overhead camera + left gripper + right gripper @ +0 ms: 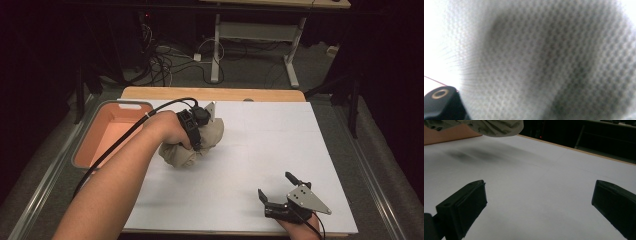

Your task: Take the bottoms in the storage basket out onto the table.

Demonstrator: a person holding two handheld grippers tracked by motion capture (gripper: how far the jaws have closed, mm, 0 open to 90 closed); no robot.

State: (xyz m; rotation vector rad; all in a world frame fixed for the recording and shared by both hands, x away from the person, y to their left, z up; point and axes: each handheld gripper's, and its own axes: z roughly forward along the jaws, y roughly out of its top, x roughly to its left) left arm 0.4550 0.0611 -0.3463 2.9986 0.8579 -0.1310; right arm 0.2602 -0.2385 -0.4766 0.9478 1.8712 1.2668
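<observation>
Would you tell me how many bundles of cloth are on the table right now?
1. The beige cloth bundle is left of the table's middle, under the left gripper, beside the orange bin. More may be hidden underneath.

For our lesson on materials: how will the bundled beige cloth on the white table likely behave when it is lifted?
The beige cloth is bunched in soft folds, so it will probably sag and hang floppy rather than hold shape. It casts a shadow on the table in the right tool's view, so it seems light enough to lift at one spot. Its dimpled weave probably resists slipping.
</observation>
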